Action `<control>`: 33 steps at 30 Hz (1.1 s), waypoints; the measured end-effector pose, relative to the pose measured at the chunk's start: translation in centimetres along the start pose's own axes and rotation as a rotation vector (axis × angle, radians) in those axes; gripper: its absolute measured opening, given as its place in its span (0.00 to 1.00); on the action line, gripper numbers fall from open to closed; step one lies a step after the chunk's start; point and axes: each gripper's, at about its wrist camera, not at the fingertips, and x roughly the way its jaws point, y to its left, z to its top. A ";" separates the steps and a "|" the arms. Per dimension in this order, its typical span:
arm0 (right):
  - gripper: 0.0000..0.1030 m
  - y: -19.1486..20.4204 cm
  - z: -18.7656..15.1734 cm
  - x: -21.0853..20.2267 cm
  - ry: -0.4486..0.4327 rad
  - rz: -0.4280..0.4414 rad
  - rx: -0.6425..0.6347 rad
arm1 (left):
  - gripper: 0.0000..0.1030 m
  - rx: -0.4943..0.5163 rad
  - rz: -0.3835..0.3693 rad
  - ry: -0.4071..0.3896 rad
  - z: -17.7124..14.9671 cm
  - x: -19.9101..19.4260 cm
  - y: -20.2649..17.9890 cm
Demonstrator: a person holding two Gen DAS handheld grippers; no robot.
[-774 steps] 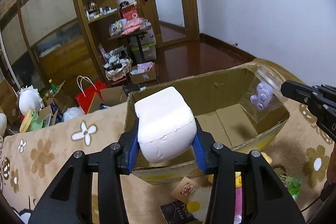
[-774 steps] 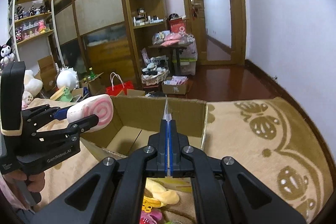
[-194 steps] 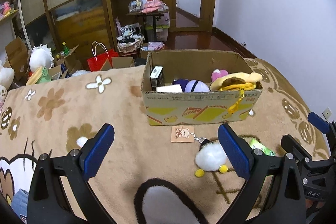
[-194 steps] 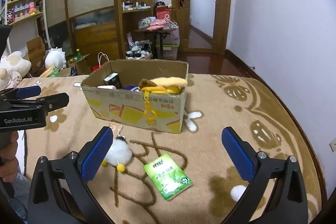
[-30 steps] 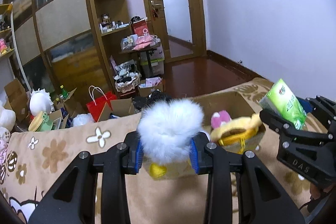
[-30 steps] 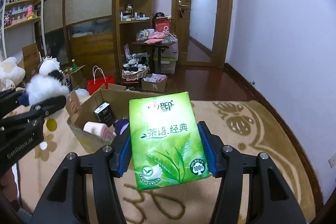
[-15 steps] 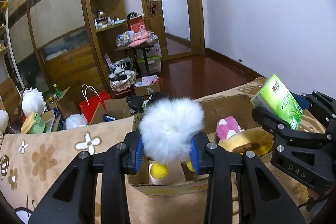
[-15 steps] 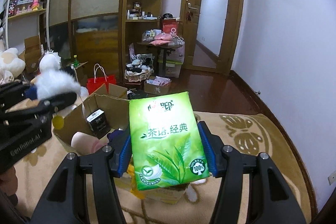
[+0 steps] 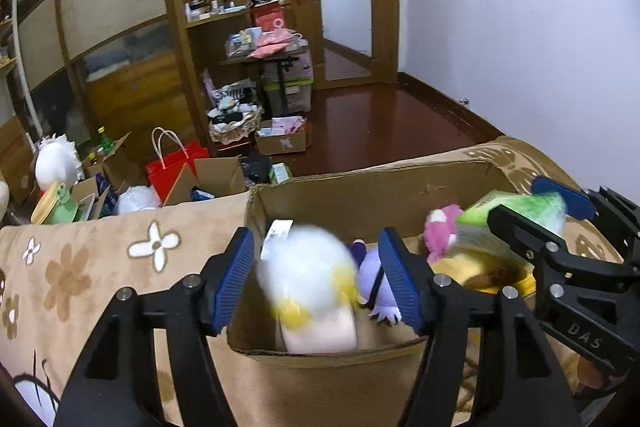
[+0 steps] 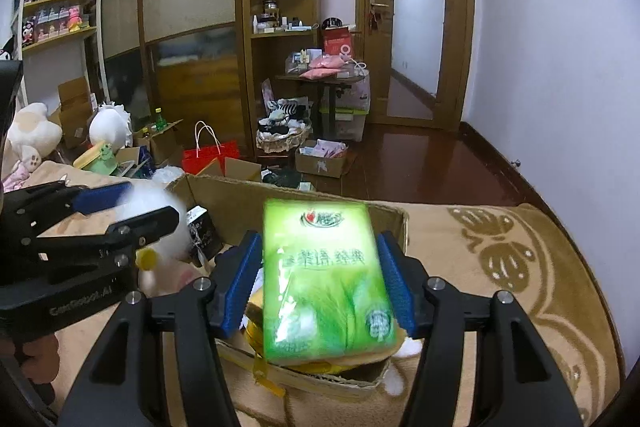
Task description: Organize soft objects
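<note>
My left gripper (image 9: 316, 281) is open above the cardboard box (image 9: 400, 187). A white fluffy pompom toy (image 9: 306, 279) with yellow feet is blurred between its jaws, clear of both pads, dropping into the box. My right gripper (image 10: 320, 279) is open too. The green tissue pack (image 10: 326, 283) is blurred between its jaws, falling onto the yellow plush (image 9: 476, 265) in the box. The box also holds a pink plush (image 9: 440, 223), a purple toy (image 9: 370, 277) and a black carton (image 10: 200, 229). The right gripper shows in the left wrist view (image 9: 560, 223), the left gripper in the right wrist view (image 10: 116, 207).
The box stands on a tan flower-patterned blanket (image 9: 80, 267). Beyond it are a red paper bag (image 9: 176, 167), open cartons, plush toys (image 10: 32, 135), a cluttered small table (image 9: 272, 55), wooden shelving and a doorway over dark floor.
Both grippers have opened over the box. The white pompom toy and the green tissue pack, held half a second ago, are loose and falling into it.
</note>
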 end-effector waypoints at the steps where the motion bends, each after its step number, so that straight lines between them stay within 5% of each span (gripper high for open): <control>1: 0.66 -0.2 -0.1 0.1 0.005 0.004 0.011 | 0.62 0.000 0.002 0.007 0.0 0.1 0.0; 3: 0.80 -0.4 -0.3 0.0 0.002 -0.007 0.029 | 0.63 0.002 0.009 0.020 -0.2 0.2 0.2; 7: 0.82 -0.6 -0.2 -0.5 -0.005 -0.017 0.039 | 0.80 -0.004 0.030 0.023 -0.2 -0.1 0.5; 9: 0.92 -0.6 -0.2 -0.9 -0.009 -0.036 0.042 | 0.89 -0.008 0.039 0.023 -0.2 -0.6 0.5; 12: 0.99 -0.7 -0.1 -1.8 -0.023 -0.052 0.052 | 0.91 -0.007 0.034 0.014 -0.3 -1.3 0.7; 33: 1.00 -1.3 -0.7 -11.6 -0.096 -0.146 0.100 | 0.97 -0.034 0.101 -0.093 -2.3 -12.7 2.3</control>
